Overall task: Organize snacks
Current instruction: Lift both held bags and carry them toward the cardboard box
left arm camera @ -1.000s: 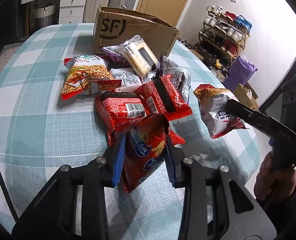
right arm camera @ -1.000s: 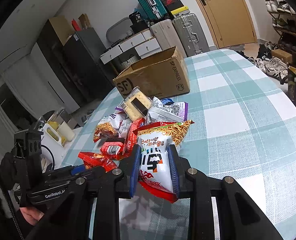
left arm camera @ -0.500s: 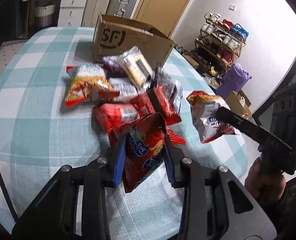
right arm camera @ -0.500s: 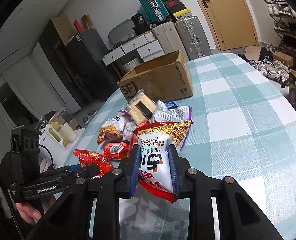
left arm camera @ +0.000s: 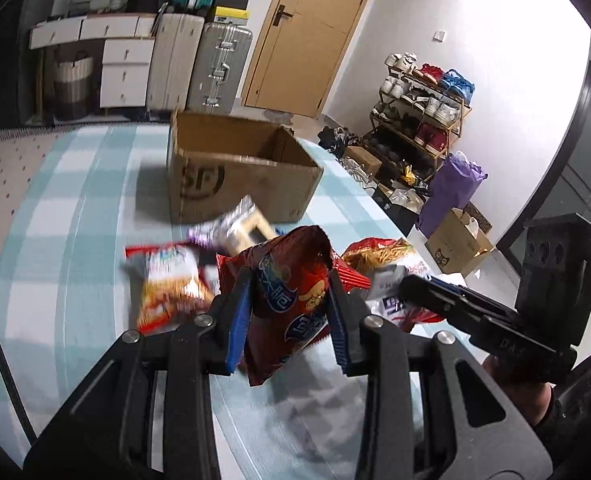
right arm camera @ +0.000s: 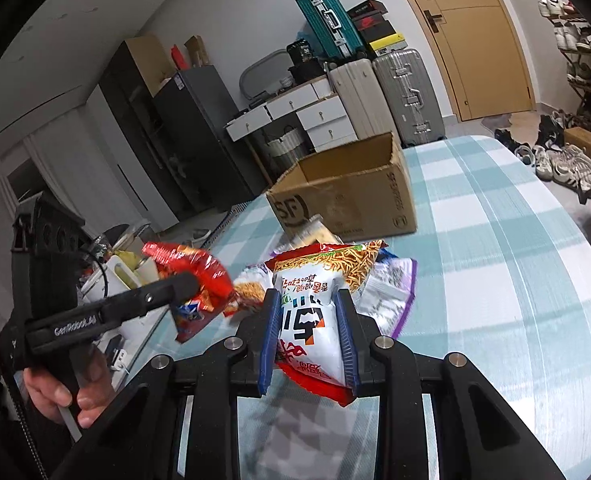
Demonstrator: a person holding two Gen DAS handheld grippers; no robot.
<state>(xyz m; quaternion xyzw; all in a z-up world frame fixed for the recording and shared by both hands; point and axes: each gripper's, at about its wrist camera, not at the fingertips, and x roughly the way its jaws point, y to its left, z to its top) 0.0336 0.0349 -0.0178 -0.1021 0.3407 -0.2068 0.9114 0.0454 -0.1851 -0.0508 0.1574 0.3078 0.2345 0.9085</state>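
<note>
Red foil chip bag (left arm camera: 291, 300) sits clamped between the blue pads of the left gripper (left arm camera: 291, 320), jaws closed on its sides, lifted clear of the checked tablecloth (left arm camera: 75, 240). White-and-red noodle-snack bag (right arm camera: 309, 320) is pinched likewise in the right gripper (right arm camera: 307, 332), jaws narrowed onto it, above the remaining snack pile (right arm camera: 383, 284). Beyond the pile stands an open SF cardboard box (right arm camera: 347, 204). Suitcases (right arm camera: 407, 96) line the far wall.
</note>
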